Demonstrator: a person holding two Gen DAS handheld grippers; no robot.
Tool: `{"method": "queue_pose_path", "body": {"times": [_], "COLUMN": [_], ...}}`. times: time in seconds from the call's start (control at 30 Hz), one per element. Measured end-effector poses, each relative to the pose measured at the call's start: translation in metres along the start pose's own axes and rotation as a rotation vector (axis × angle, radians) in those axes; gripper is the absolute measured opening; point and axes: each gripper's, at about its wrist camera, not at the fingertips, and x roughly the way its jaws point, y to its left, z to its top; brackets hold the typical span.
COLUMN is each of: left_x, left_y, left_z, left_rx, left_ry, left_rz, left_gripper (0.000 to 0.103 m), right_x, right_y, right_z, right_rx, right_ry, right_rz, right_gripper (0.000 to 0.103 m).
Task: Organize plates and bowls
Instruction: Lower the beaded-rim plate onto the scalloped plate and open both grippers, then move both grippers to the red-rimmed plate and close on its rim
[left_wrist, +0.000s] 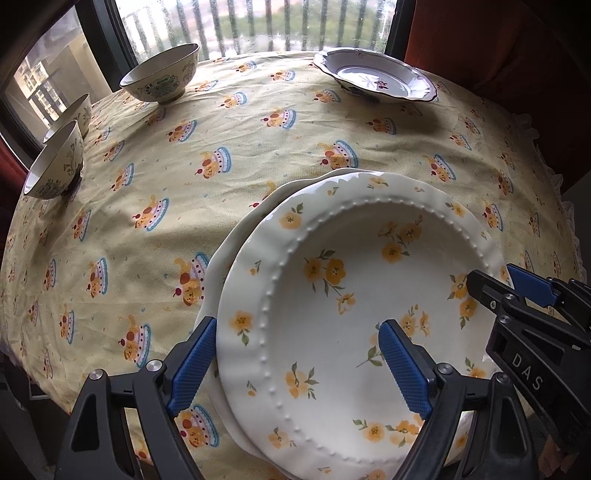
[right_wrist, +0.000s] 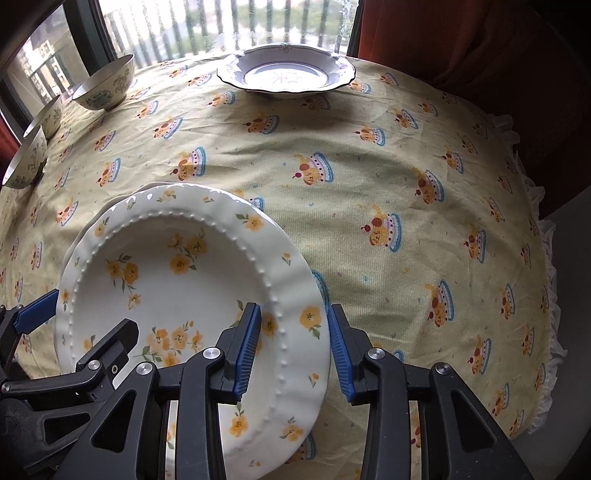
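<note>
While the left gripper (left_wrist: 295, 363) straddles the yellow-flowered plate's (left_wrist: 332, 295) near-left rim with jaws wide and not pressing, the right gripper (right_wrist: 293, 350) brackets the opposite rim more narrowly, a gap showing at its outer pad. That plate sits atop a second plate (left_wrist: 273, 199), so stacking looks finished; next comes the far purple-rimmed plate (right_wrist: 286, 75) or the bowls (left_wrist: 160, 75).

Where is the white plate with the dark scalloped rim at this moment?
The white plate with the dark scalloped rim sits at the table's far edge by the window, right of the patterned bowls and beyond the yellow-flowered plate.
</note>
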Motion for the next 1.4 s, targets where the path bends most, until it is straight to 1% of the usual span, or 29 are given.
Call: {"method": "queue_pose_path", "body": {"times": [0.1,0.17,0.2,0.27,0.37,0.43,0.5,0.53,0.57,0.63,0.67,0.87,1.03,1.2,1.3,1.4], "left_x": [-0.003,-0.003,-0.003,-0.002,0.001,0.003,0.000,-0.003,-0.006,-0.013,-0.017,-0.041,-0.051,-0.058,-0.058,-0.057], "left_y": [0.002,0.005,0.008,0.015,0.022,0.024,0.026,0.028,0.030,0.035,0.037,0.056,0.065,0.061,0.056,0.048], "left_z": [-0.001,0.001,0.002,0.004,0.008,0.010,0.014,0.016,0.018,0.024,0.027,0.046,0.060,0.078,0.091,0.107], "left_rx": [0.015,0.027,0.025,0.010,-0.007,0.007,0.025,0.035,0.045,0.065,0.073,0.108,0.110,0.124,0.131,0.123], "left_ry": [-0.005,-0.004,-0.007,0.000,0.017,0.027,0.022,0.014,0.007,-0.011,-0.023,-0.105,-0.143,-0.169,-0.179,-0.193], "left_rz": [0.009,0.032,0.026,-0.001,-0.049,-0.066,-0.083,-0.093,-0.100,-0.115,-0.120,-0.119,-0.134,-0.125,-0.123,-0.116], "left_gripper": [0.089,0.090,0.090,0.090,0.090,0.090,0.090,0.090,0.090,0.090,0.090,0.094,0.094,0.094,0.094,0.094], "right_x": [0.004,0.005,0.005,0.005,0.005,0.003,-0.004,-0.009,-0.014,-0.026,-0.032,-0.060,-0.077,-0.086,-0.089,-0.087], "right_y": [0.003,0.006,0.009,0.015,0.010,0.012,0.015,0.017,0.019,0.023,0.025,0.038,0.047,0.048,0.046,0.036], "right_z": [0.003,0.004,0.004,0.005,0.007,0.008,0.009,0.010,0.010,0.013,0.014,0.024,0.035,0.048,0.060,0.076], "right_rx": [0.001,0.005,0.002,-0.008,0.056,0.075,0.086,0.095,0.107,0.144,0.160,0.227,0.259,0.277,0.253,0.241], "right_ry": [0.008,0.008,0.003,0.003,0.014,0.026,0.012,0.001,-0.013,-0.051,-0.069,-0.132,-0.184,-0.221,-0.244,-0.246], "right_rz": [0.015,0.020,0.021,-0.008,0.003,-0.013,-0.029,-0.029,-0.025,-0.023,-0.022,-0.012,-0.013,-0.028,-0.031,-0.023], "right_gripper": [0.043,0.043,0.044,0.045,0.045,0.045,0.048,0.056,0.068,0.078,0.080,0.080,0.080,0.080,0.080,0.081]}}
